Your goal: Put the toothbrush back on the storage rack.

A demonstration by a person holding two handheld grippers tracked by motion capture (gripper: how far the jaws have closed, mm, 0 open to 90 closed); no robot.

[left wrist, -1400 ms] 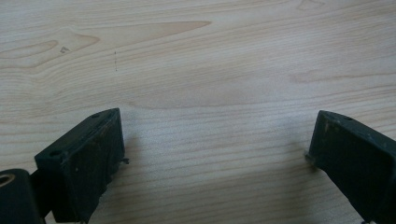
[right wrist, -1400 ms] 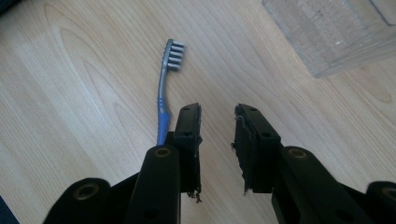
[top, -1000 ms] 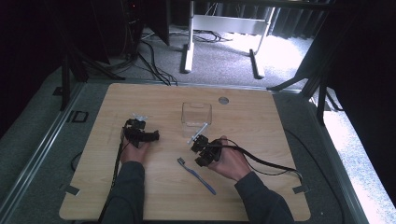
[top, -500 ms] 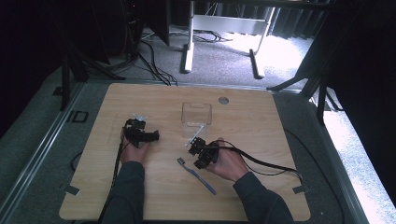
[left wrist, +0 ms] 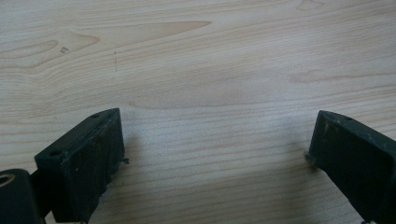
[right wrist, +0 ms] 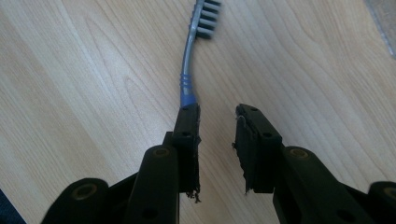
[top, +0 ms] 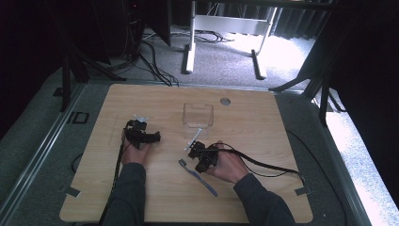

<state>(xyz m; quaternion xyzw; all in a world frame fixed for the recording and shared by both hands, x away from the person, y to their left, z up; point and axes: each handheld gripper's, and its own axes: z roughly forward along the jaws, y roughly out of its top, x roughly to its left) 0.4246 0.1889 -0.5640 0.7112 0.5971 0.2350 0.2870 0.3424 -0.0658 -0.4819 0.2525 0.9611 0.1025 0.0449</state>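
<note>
Left tongs (top: 153, 137) rest low on the surface (top: 263, 122), jaws spread wide; right tongs (top: 192, 149) tilt downward, jaws parted narrowly; both forearms enter from below, hands well apart.

The slim plastic toothbrush (right wrist: 188, 70) has a blue handle, a grey neck and dark grey bristles. The flat wooden table (top: 263, 136) is pale tan with darker wavy grain. Both two-jaw grippers (top: 141, 136) (top: 200, 155) are black.
</note>
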